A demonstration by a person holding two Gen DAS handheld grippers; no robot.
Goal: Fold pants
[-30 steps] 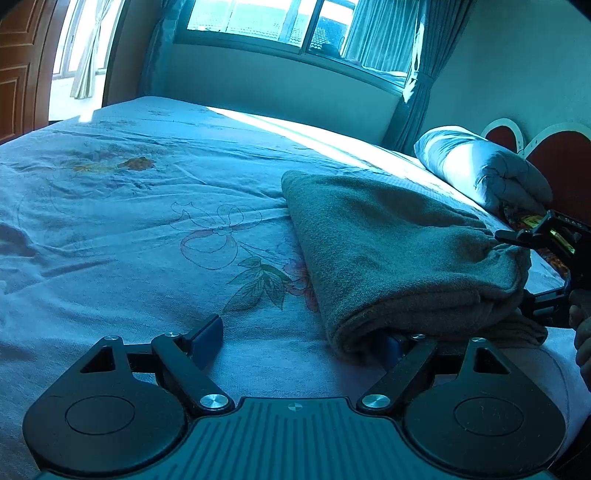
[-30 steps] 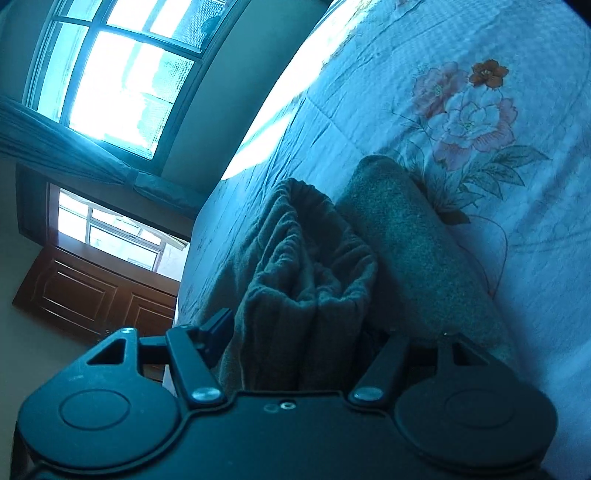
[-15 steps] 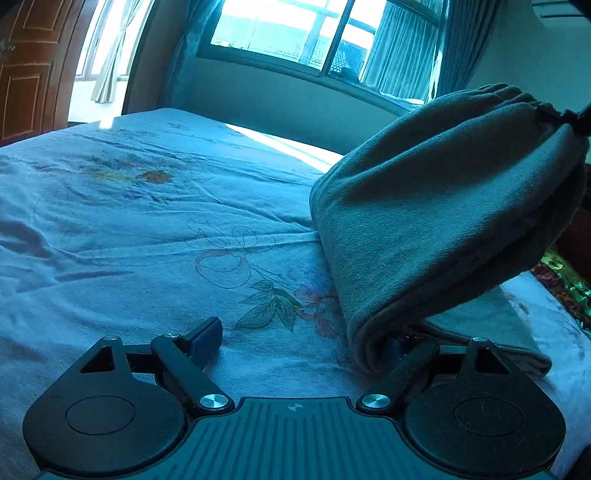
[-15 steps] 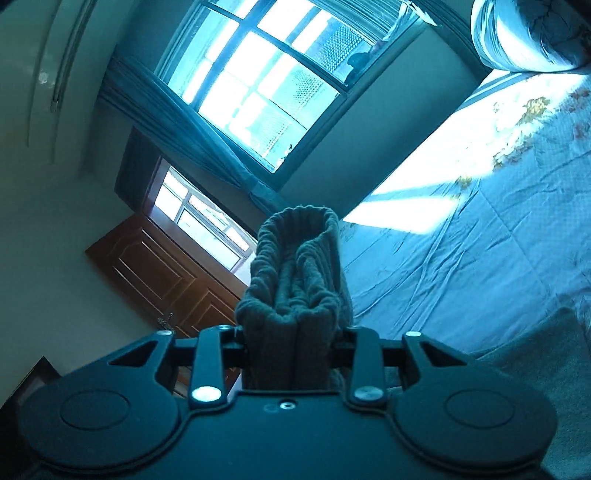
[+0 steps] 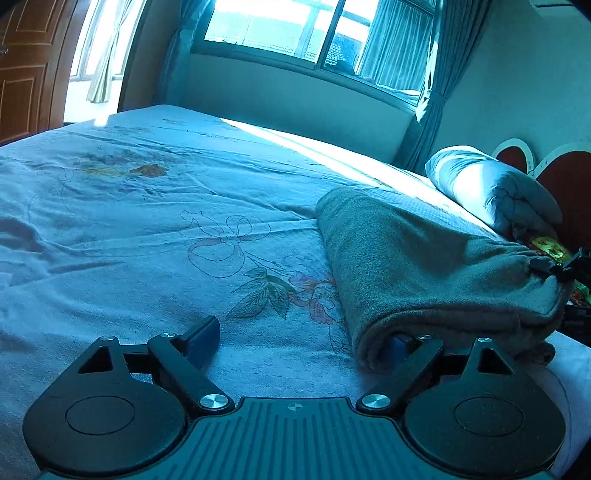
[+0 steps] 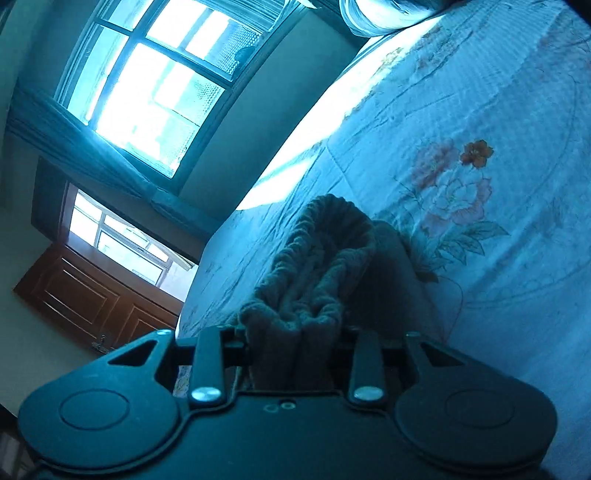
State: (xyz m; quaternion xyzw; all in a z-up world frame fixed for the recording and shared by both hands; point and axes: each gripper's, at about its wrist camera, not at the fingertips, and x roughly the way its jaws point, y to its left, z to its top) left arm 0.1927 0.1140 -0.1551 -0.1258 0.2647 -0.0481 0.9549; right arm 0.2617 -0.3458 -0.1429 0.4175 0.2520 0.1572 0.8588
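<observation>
The grey pants (image 5: pixel 417 266) lie folded on the floral bedsheet (image 5: pixel 147 229), right of centre in the left wrist view. My left gripper (image 5: pixel 303 336) is open and low on the bed; its left finger (image 5: pixel 202 334) is bare, its right finger tucked under the pants' near fold. My right gripper (image 6: pixel 295 343) is shut on the bunched elastic waistband (image 6: pixel 314 266) and holds it low over the bed. It also shows in the left wrist view (image 5: pixel 561 269) at the pants' right end.
A pale pillow (image 5: pixel 491 188) lies against the red headboard (image 5: pixel 565 184) at the right. A window (image 5: pixel 314 29) with curtains runs along the far wall. A wooden door (image 5: pixel 22 74) stands at the far left.
The right gripper lifted the waistband end high half a second ago and has now lowered it back onto the bed. The left gripper stayed open in place.
</observation>
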